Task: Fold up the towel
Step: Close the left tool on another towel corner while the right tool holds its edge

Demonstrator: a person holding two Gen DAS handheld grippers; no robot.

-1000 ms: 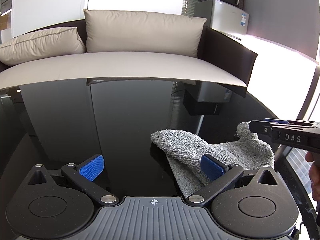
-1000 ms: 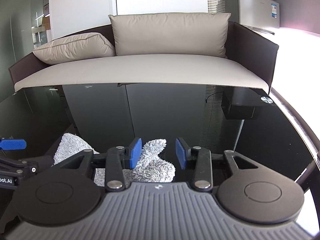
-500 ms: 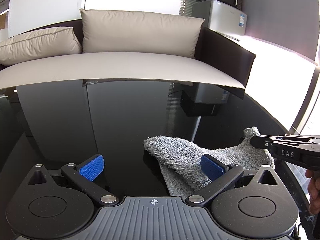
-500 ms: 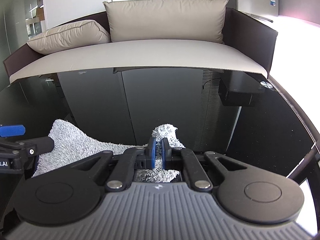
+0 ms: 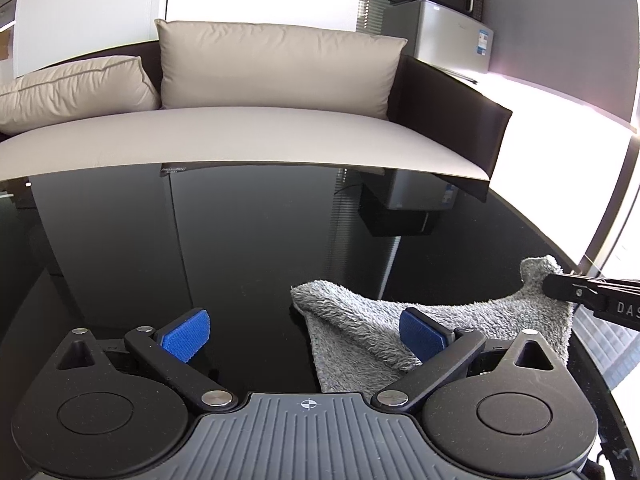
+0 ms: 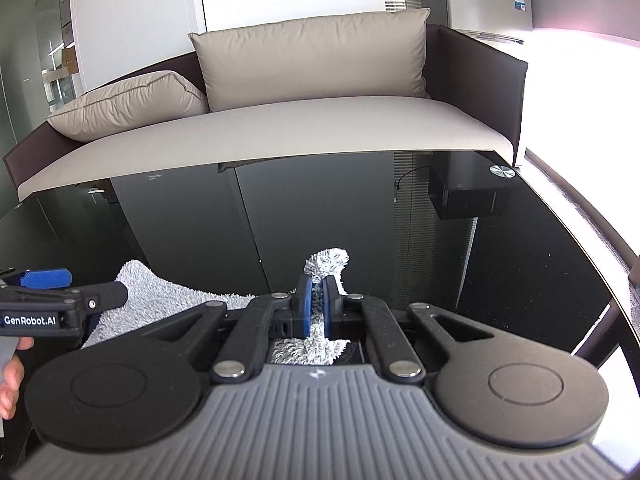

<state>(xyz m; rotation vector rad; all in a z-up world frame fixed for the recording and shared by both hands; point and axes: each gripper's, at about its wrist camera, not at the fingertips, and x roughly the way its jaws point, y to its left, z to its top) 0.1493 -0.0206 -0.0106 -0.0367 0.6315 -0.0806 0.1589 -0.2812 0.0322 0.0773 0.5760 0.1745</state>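
A grey fluffy towel [image 5: 360, 328] lies on the glossy black table [image 5: 220, 248], its right corner pulled up. My left gripper [image 5: 304, 334] is open and empty, low over the table; its right pad [image 5: 420, 338] sits over the towel's left part. My right gripper [image 6: 316, 306] is shut on the towel's corner [image 6: 328, 262], which sticks up between the blue pads. The right gripper also shows in the left wrist view [image 5: 556, 286], at the towel's raised right corner. The left gripper appears at the left of the right wrist view [image 6: 72, 294], over the towel's other end [image 6: 156, 296].
A beige sofa [image 5: 240, 132] with two cushions stands behind the table's far edge. A small fridge with a microwave [image 5: 440, 12] is at the back right. The table's curved right edge [image 6: 592, 232] runs near the towel. A round metal disc [image 6: 502, 171] sits at the table's far right corner.
My right gripper has closed on the towel's corner and pulled it to the right, stretching the towel out. The left gripper stays open in about the same spot.
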